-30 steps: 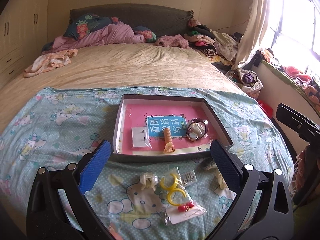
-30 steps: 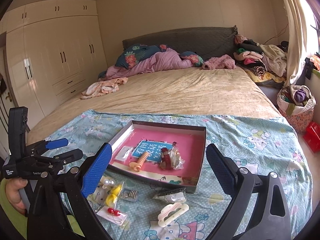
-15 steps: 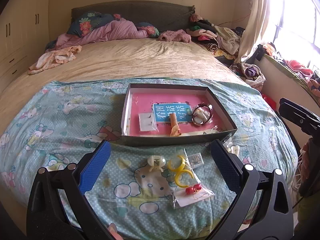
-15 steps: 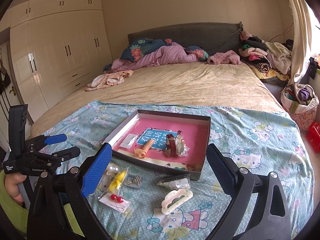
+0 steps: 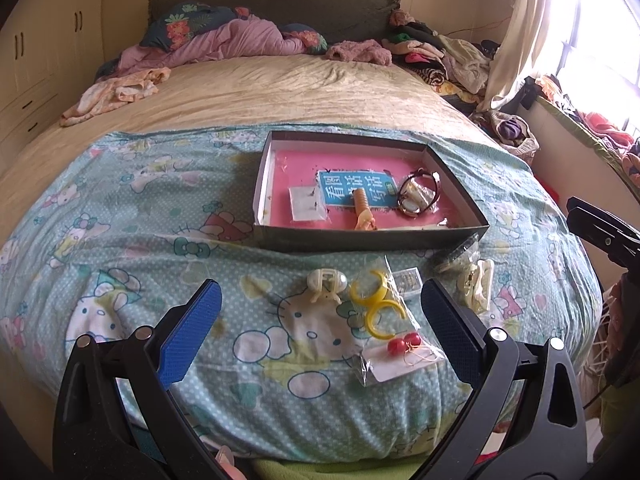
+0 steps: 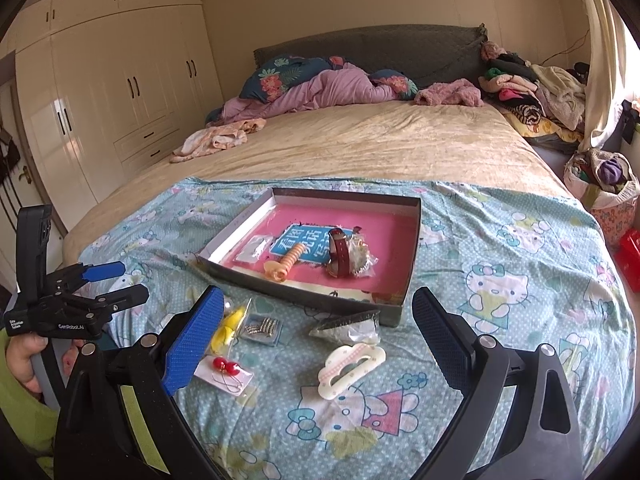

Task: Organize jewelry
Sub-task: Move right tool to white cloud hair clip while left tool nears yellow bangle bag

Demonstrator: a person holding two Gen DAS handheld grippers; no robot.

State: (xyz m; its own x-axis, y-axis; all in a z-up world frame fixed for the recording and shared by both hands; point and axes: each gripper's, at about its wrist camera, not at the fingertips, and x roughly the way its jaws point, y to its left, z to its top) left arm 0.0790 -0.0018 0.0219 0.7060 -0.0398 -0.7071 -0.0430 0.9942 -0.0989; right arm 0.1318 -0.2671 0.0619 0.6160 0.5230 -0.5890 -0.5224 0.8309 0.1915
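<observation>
A shallow dark box (image 5: pixel 372 238) (image 6: pixel 304 294) with a pink floor lies on a Hello Kitty sheet. In it are an orange spiral hair tie (image 5: pixel 363 208) (image 6: pixel 285 264), a bracelet in plastic (image 5: pixel 418 196) (image 6: pixel 347 258) and a small clear bag (image 5: pixel 306 208). In front of the box lie a white claw clip (image 5: pixel 325 283), yellow rings in a bag (image 5: pixel 378 300), red bead earrings (image 5: pixel 404 346) (image 6: pixel 224 366), and a white cloud hair clip (image 6: pixel 351 364) (image 5: pixel 478 286). My left gripper (image 5: pixel 320 326) is open and empty above the loose items. My right gripper (image 6: pixel 316 330) is open and empty.
The sheet (image 6: pixel 500 272) covers the bed's foot; the beige mattress (image 5: pixel 280 88) behind holds pink bedding and clothes. A wardrobe (image 6: pixel 120 92) is on the left. A clothes basket (image 6: pixel 604 188) and window are on the right. A small silver-bead packet (image 6: pixel 262 326) lies near the box.
Both grippers have pulled back from the box and risen, so the loose items in front of it show more fully. Both stay open and empty.
</observation>
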